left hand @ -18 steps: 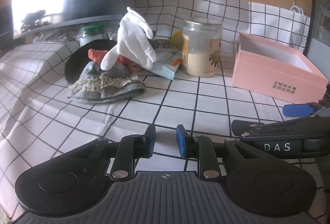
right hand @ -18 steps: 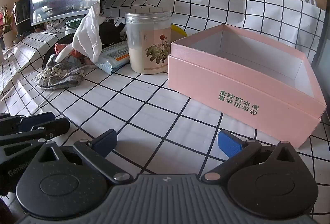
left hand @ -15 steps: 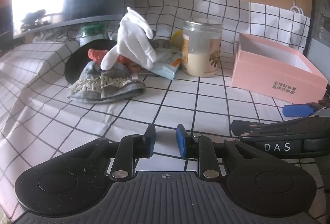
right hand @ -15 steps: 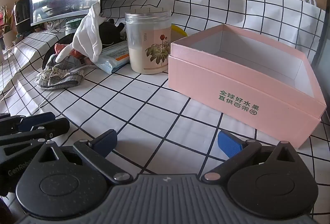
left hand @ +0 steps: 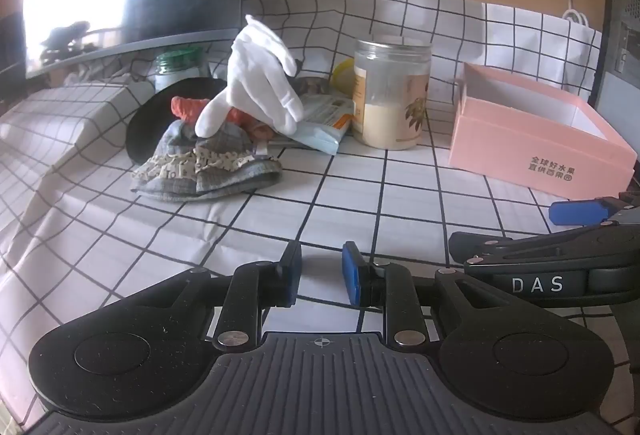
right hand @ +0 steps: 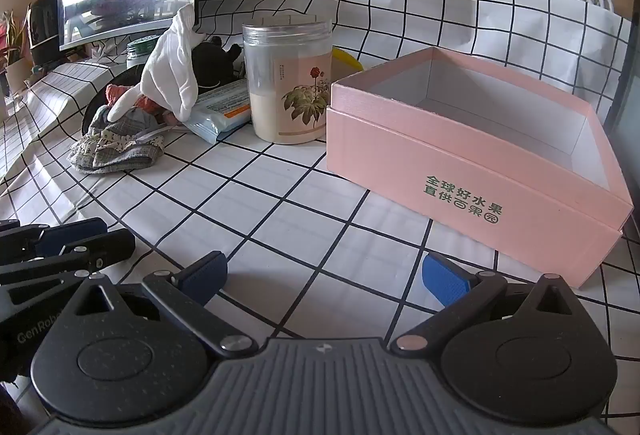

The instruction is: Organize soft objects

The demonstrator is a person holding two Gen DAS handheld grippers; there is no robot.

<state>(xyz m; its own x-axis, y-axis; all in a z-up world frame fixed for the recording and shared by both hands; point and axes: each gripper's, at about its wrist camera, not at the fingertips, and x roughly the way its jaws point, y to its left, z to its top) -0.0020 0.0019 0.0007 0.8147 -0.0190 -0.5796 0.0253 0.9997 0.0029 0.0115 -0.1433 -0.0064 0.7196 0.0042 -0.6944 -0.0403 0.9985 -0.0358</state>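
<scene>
The left gripper [left hand: 320,277] hovers low over the checked tablecloth [left hand: 340,203] with its blue pads [left hand: 352,277] a narrow gap apart and nothing between them. The right gripper [right hand: 322,275] stands spread wide, also empty, just in front of the pink box [right hand: 472,171]. The soft things lie in a heap at the far left of the cloth: a white glove [left hand: 260,83] stands propped up over a grey frilled hat [left hand: 204,167] and an orange-red cloth [left hand: 188,107], well apart from both grippers. The right wrist view looks into the box and shows its white inside bare, while the left wrist view sees mostly its near pink wall. The right view also shows a dark plush shape [right hand: 214,65] behind the glove, perhaps a toy bear, though it is too shadowed to be sure; in the left view the glove hides most of it. A jar [right hand: 288,83] with a flower label stands between the heap and the box, a flat blue packet [left hand: 320,123] leaning beside it. Each view catches the other gripper at its edge.
</scene>
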